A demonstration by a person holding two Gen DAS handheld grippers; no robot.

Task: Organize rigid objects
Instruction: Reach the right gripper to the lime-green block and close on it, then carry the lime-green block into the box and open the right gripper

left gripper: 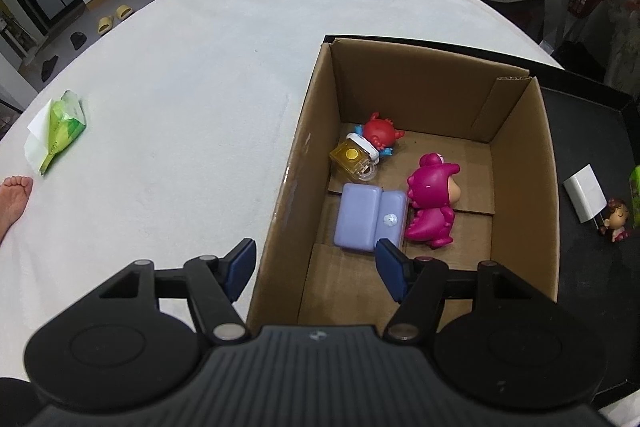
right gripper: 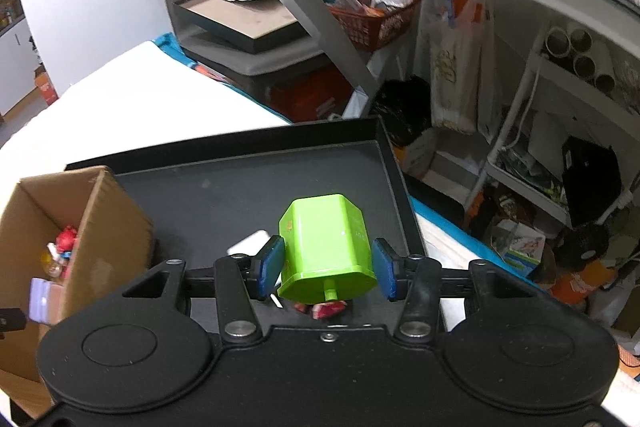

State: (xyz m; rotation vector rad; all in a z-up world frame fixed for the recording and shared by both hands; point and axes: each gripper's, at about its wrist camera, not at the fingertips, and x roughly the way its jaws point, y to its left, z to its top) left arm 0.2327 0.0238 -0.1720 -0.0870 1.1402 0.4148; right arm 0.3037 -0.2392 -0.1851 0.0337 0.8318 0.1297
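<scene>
An open cardboard box (left gripper: 296, 163) holds a red figure (left gripper: 380, 135), a clear yellow piece (left gripper: 352, 159), a lilac case (left gripper: 368, 217) and a magenta dinosaur figure (left gripper: 432, 203). My left gripper (left gripper: 316, 255) hangs open over the box's near left wall, holding nothing. In the right wrist view my right gripper (right gripper: 326, 263) is shut on a lime green hexagonal block (right gripper: 324, 243), lifted above the black tray (right gripper: 224, 187). A small red-and-pink figure (right gripper: 326, 309) lies on the tray under the block, mostly hidden. The box (right gripper: 100, 211) stands at the tray's left.
On the tray lie a white card (left gripper: 584, 193) and a small doll figure (left gripper: 616, 219). A green tissue pack (left gripper: 60, 129) rests on the white cloth (left gripper: 200, 67), with a person's bare foot (left gripper: 14, 195) at the left edge. Cluttered shelves (right gripper: 540, 107) rise beyond the tray.
</scene>
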